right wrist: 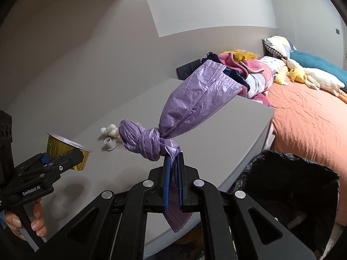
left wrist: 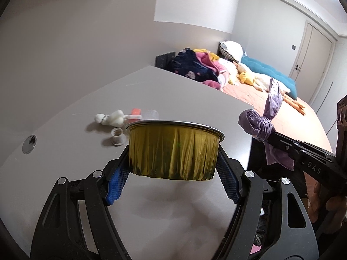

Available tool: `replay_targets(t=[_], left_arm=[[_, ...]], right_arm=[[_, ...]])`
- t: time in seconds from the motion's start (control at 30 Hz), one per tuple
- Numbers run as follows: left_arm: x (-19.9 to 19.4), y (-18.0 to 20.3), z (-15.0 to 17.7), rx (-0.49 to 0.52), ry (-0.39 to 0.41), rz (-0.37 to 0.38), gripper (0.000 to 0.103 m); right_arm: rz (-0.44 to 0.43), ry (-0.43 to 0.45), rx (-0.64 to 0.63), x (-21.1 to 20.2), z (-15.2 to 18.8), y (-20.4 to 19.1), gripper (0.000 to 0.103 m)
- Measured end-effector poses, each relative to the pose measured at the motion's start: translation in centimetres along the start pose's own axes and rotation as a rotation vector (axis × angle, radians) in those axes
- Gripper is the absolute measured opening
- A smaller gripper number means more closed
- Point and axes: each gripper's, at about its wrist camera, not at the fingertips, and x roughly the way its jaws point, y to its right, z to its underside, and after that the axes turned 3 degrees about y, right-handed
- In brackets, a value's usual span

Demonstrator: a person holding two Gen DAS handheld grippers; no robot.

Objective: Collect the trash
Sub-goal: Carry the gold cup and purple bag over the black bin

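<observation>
The grey table (left wrist: 151, 91) is the landmark here. Off its right edge stands a bin lined with a black bag (right wrist: 288, 195), mouth open; inside it something pale shows low down, too dim to name. Beyond the table's far right corner lies a bed with an orange cover (right wrist: 303, 119), piled with clothes (right wrist: 245, 69) and soft toys (right wrist: 303, 75) at the end nearest that corner.

Held above the table's near middle is a gold foil cup (left wrist: 173, 151) with a silver rim, upright and clear of the surface; what it holds cannot be seen from either view. The left gripper (left wrist: 173, 169) has its blue pads spread wide and pressed against the cup's two sides, pointing down and forward over the table. A hand (right wrist: 32, 221) grips its handle below.

The right gripper (right wrist: 173, 173) is above the table's right edge, beside the bin, its jaws pressed together on the tail of a knotted purple plastic bag (right wrist: 184, 108). The knot sits just past the fingertips and the loose end flares upward.

On the table's far middle, well apart from both grippers, rest a small white figure (left wrist: 110, 117), a white screw cap (left wrist: 118, 136) standing open side up, an orange-topped item (left wrist: 136, 111) and a clear little cup (left wrist: 151, 113), all close together. A round cable hole (left wrist: 29, 144) lies toward the table's left. The rest of the surface is bare.
</observation>
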Motion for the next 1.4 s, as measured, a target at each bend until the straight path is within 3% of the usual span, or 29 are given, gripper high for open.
replay_targets(t=[0.7,1.4], left_arm=[[0.2,7.6,0.6,0.091,0.004,0.107,0.072],[1.7,16.3,1.4,0.211,-0.031,0.230,0.072]], right_arm=[[0.074,0.071,0.066,-6.6,1.8,5.0,0.007],[0.192,0.111,0.188,-11.4,3.7,12.6,0.007]])
